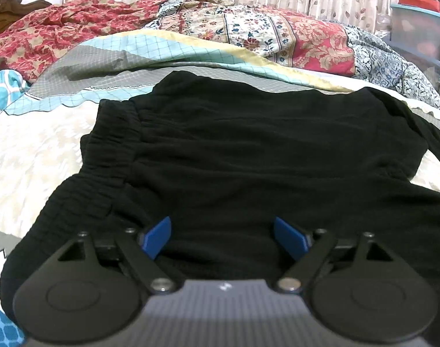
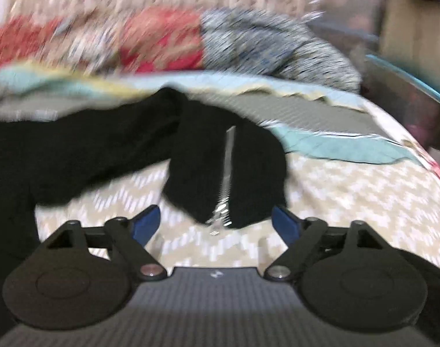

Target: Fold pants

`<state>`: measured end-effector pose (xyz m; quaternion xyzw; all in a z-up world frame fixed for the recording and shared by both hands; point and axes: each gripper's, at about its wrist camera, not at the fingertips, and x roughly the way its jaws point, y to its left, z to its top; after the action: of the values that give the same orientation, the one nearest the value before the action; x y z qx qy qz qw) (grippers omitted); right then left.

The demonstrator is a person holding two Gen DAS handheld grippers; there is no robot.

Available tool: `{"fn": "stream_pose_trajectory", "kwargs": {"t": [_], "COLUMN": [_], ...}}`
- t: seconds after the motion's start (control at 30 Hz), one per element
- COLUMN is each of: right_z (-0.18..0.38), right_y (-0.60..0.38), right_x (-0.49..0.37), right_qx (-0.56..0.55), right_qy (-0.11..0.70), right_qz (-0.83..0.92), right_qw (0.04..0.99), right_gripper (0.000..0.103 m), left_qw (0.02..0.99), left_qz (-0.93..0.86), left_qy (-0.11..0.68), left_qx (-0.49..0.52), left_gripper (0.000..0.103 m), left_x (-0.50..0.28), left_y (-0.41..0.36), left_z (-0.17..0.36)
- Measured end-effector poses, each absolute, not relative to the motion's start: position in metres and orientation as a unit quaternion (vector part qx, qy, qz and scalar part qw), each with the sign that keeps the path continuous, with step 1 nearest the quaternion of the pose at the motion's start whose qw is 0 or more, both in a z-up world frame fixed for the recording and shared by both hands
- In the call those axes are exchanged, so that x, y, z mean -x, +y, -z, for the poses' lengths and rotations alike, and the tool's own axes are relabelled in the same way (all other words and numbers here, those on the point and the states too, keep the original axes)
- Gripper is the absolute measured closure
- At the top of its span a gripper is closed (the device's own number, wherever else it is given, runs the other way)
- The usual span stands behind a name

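Both tongs (image 1: 222, 232) agape over pants (image 1: 249, 150)

one pair of black pants (image 1: 249, 156), two grippers (blue-tipped, both spread wide), one patterned quilt (image 1: 249, 29).

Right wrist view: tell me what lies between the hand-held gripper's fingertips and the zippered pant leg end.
Only bare patterned bedsheet shows between the open right hand-held gripper and the black pants cuff, seen in the blurred right wrist view.

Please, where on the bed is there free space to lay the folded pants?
Free: the cream zigzag sheet right of the zippered leg end, and the cream patch left of the waistband. Crowded: the far side, under the floral quilt, and the middle, under the black pants.
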<state>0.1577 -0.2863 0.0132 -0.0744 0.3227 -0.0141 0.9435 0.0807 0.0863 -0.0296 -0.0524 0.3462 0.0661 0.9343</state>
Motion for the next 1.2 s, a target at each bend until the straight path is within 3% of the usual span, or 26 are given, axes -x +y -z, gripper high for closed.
{"fn": "stream_pose_trajectory", "kwargs": {"t": [0.17,0.3,0.4,0.53,0.57,0.6,0.73,0.83,0.97,1.03,1.07,1.1,1.2], "right_z": [0.007,0.001,-0.001,0.004,0.004,0.005,-0.007,-0.046,-0.118,-0.140,-0.146,-0.149,-0.148], "right_y": [-0.274,-0.278,-0.283,-0.283,-0.281,-0.279,-0.279,-0.292,-0.332,-0.363,-0.385,-0.402,-0.424], "right_x": [-0.181,-0.183,-0.184,-0.188,-0.189,-0.190,-0.193,-0.203,-0.280,-0.336,-0.365,-0.379,-0.364], "right_qx": [0.118,0.120,0.132,0.150,0.163,0.174,0.201,0.193,0.184,0.180,0.154,0.122,0.036], "right_qy": [0.355,0.351,0.348,0.346,0.343,0.341,0.321,0.278,0.234,0.242,0.275,0.300,0.281], "right_qz": [0.024,0.034,0.041,0.028,0.024,0.017,0.014,0.023,0.082,0.159,0.201,0.230,0.239], "right_qw": [0.927,0.928,0.927,0.925,0.925,0.924,0.925,0.941,0.951,0.940,0.928,0.918,0.929], "right_gripper": [0.019,0.026,0.036,0.041,0.053,0.077,0.087,0.088,0.088,0.077,0.047,0.041,0.042], "left_qw": [0.934,0.934,0.934,0.934,0.934,0.934,0.934,0.934,0.934,0.933,0.933,0.933,0.933], "left_qz": [-0.063,-0.056,-0.055,-0.056,-0.056,-0.056,-0.055,-0.054,-0.050,-0.050,-0.051,-0.052,-0.050], "left_qy": [0.347,0.350,0.350,0.351,0.351,0.351,0.351,0.350,0.351,0.353,0.354,0.354,0.353], "left_qx": [0.052,0.049,0.049,0.048,0.048,0.048,0.048,0.049,0.048,0.045,0.042,0.041,0.043], "left_gripper": [0.019,0.014,0.014,0.013,0.013,0.013,0.013,0.012,0.010,0.009,0.009,0.009,0.008], "left_x": [-0.080,-0.082,-0.083,-0.084,-0.084,-0.084,-0.084,-0.084,-0.085,-0.086,-0.086,-0.086,-0.085], "left_y": [0.087,0.087,0.086,0.086,0.086,0.086,0.085,0.085,0.085,0.084,0.083,0.083,0.085], "left_z": [0.030,0.030,0.030,0.030,0.030,0.030,0.030,0.031,0.032,0.032,0.032,0.032,0.032]}}
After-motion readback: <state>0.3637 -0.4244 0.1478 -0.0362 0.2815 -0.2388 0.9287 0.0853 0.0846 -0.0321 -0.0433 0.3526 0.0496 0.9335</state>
